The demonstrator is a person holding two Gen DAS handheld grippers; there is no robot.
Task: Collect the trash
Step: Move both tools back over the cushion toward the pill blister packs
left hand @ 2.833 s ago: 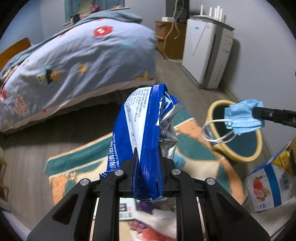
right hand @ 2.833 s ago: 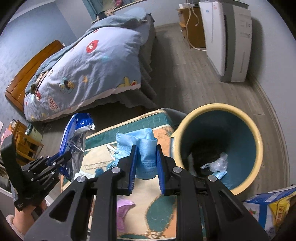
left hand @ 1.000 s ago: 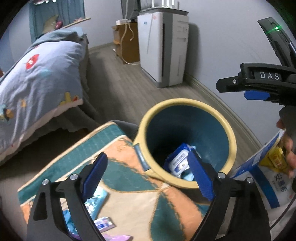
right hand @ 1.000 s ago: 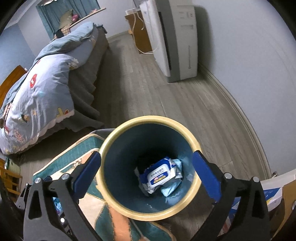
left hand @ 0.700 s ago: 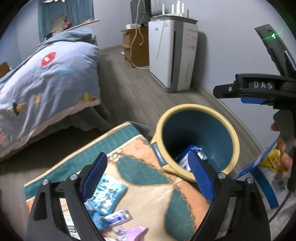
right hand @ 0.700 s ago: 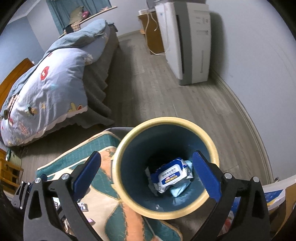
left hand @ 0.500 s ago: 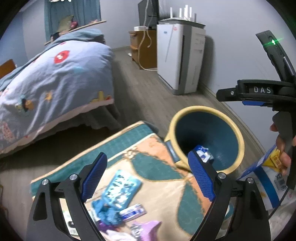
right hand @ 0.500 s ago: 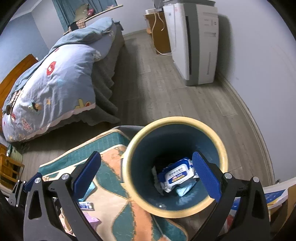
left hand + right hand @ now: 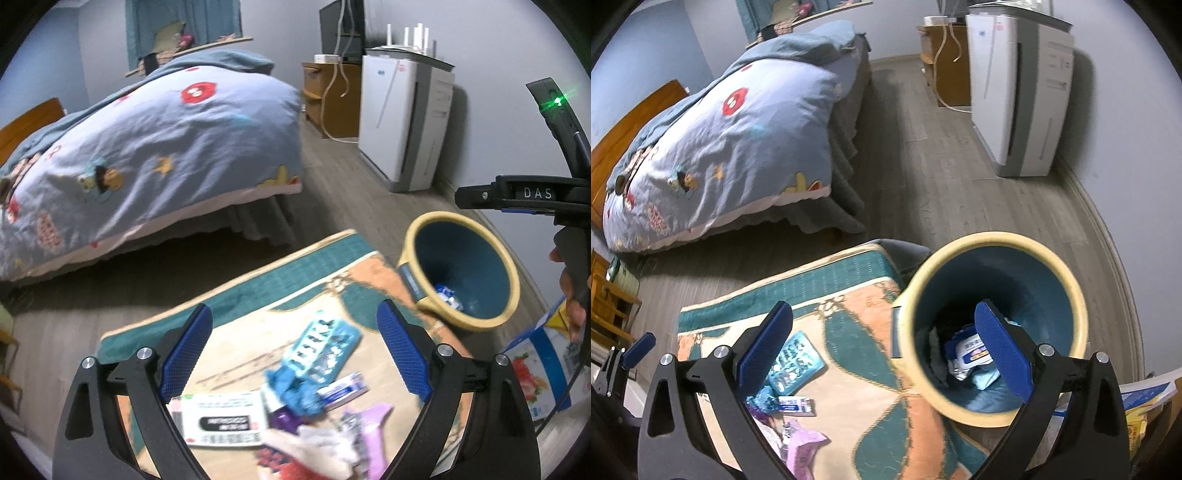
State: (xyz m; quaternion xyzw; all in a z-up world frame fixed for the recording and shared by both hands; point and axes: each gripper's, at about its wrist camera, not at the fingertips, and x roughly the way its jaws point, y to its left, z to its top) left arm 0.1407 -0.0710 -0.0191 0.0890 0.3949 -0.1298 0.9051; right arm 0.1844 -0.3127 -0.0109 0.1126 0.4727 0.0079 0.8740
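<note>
Grippers (image 9: pixel 295 354) spread wide and empty, you hover between drops: next, reach for the rug's (image 9: pixel 871 398) litter pile (image 9: pixel 295 417) beside the bin (image 9: pixel 1078 321).

Home bedroom — quilted bed (image 9: pixel 147 147), rug (image 9: pixel 871 354), air purifier (image 9: pixel 404 122).

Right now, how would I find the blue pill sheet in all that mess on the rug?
Start at the rug beside the bed, then find the litter pile near its front edge. The blue pill sheet lies at the pile's far end, nearest the yellow-rimmed bin. It is the only flat teal rectangle with rows of little bubbles; the neighbours are a white labelled pack and a pink wrapper.
</note>
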